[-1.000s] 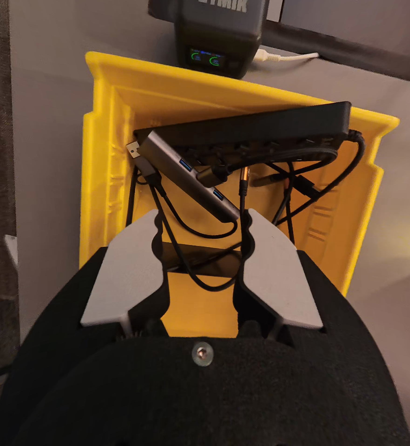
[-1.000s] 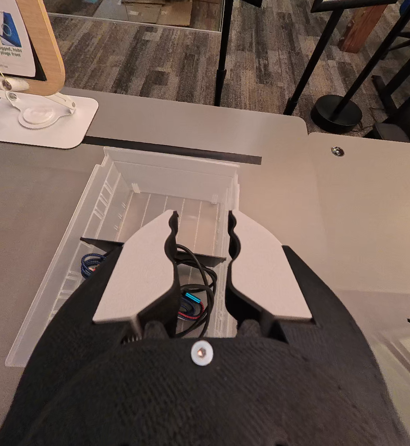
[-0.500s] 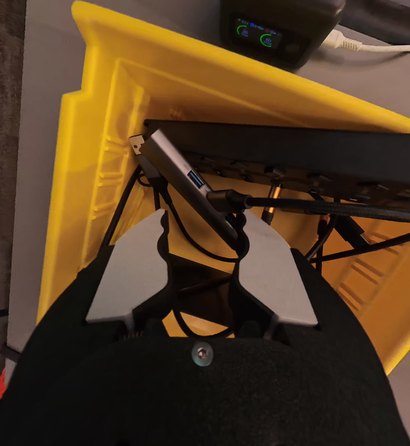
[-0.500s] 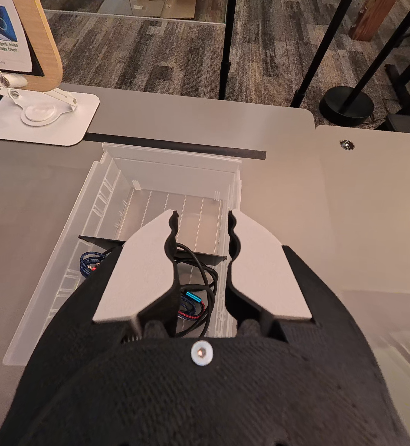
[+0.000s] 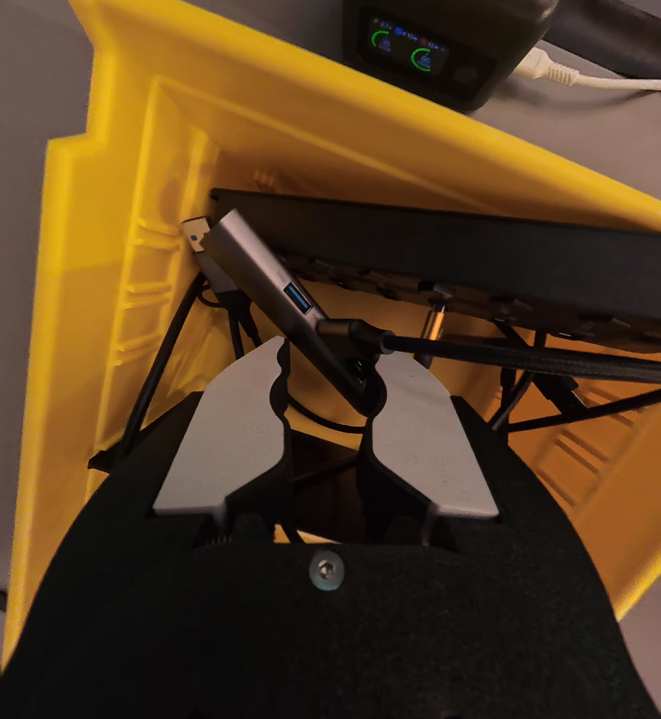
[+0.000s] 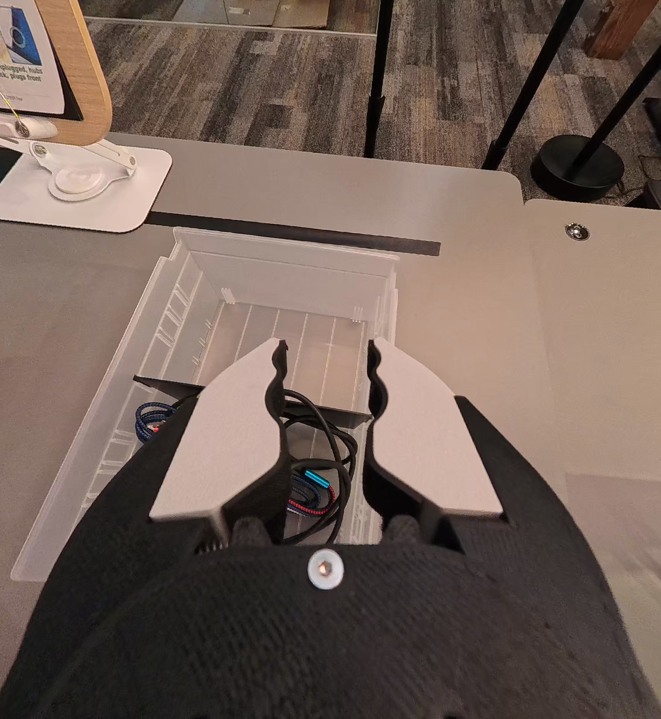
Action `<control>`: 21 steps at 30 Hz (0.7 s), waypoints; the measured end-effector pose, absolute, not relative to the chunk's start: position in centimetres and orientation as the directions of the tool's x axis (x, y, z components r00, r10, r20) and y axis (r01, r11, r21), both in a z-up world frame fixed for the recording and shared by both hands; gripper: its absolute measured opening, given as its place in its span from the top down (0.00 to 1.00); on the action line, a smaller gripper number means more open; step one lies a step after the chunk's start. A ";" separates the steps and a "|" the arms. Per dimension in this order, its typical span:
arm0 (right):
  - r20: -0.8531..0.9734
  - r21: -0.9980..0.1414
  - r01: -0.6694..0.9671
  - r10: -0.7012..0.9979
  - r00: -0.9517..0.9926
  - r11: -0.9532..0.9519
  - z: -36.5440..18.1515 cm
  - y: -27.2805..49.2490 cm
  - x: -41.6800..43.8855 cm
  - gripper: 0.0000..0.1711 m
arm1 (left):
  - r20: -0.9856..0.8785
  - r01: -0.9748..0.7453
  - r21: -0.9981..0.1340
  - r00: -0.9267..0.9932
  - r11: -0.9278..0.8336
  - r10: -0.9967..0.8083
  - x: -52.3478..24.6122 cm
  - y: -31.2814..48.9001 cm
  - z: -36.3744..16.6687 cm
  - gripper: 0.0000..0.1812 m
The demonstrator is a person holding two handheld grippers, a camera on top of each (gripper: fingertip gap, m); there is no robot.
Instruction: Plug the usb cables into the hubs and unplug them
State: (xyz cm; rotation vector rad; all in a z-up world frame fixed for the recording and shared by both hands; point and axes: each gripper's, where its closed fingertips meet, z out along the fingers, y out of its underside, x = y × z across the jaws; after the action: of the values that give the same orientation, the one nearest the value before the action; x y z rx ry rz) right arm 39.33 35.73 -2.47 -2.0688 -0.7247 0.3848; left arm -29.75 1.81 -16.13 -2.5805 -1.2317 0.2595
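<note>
In the left wrist view a yellow bin (image 5: 282,97) holds a slanted grey USB hub (image 5: 258,268) leaning on a long black hub (image 5: 437,241). A black braided cable (image 5: 535,358) is plugged into the grey hub's side port. My left gripper (image 5: 330,350) is open, and the grey hub's lower end lies between its fingertips, close to the right finger. Thin black cables hang below. In the right wrist view my right gripper (image 6: 325,350) is open and empty above a clear bin (image 6: 188,330). Loose cables (image 6: 321,447) lie in the bin's near compartment.
A black power unit with a lit screen (image 5: 410,46) and a white cord (image 5: 577,78) sit behind the yellow bin. A black divider (image 6: 157,383) splits the clear bin. A white tablet stand (image 6: 76,186) is at the far left. Black stand poles (image 6: 577,163) rise beyond the table. The grippers' ends are close to 80 cm from one another.
My left gripper has moved deeper into the yellow bin toward the grey hub, and its jaws have narrowed a little around the hub's lower end. The right gripper has barely moved.
</note>
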 end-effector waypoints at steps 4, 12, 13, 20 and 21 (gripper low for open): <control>-0.002 -0.831 0.349 0.629 0.777 -0.434 -2.3 35.7 39.1 0.76 | 0.027 0.692 -0.401 0.664 -0.600 0.747 -29.9 2.4 -14.0 0.84; 0.041 -0.834 0.388 0.657 0.753 -0.392 -1.5 35.1 37.2 0.76 | -0.216 0.343 -0.602 0.799 -0.721 0.561 -30.3 2.3 -6.1 0.90; 0.052 -0.832 0.399 0.662 0.748 -0.385 -1.5 35.0 36.9 0.76 | -0.251 0.291 -0.616 0.808 -0.732 0.533 -30.0 2.4 -5.0 0.90; 0.132 -0.822 0.481 0.719 0.682 -0.305 -0.9 33.9 32.9 0.76 | -0.521 -0.142 -0.629 0.807 -0.764 0.279 -25.3 3.7 2.3 0.91; 0.147 -0.825 0.492 0.735 0.662 -0.278 -0.7 33.6 31.9 0.76 | -0.552 -0.209 -0.623 0.800 -0.754 0.234 -24.2 4.1 3.1 0.91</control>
State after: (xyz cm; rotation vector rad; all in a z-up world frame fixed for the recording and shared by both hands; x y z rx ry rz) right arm 31.90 33.59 -0.70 -1.9418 -0.9589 0.3281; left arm -24.18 4.11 3.08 -2.2826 -0.0180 0.8180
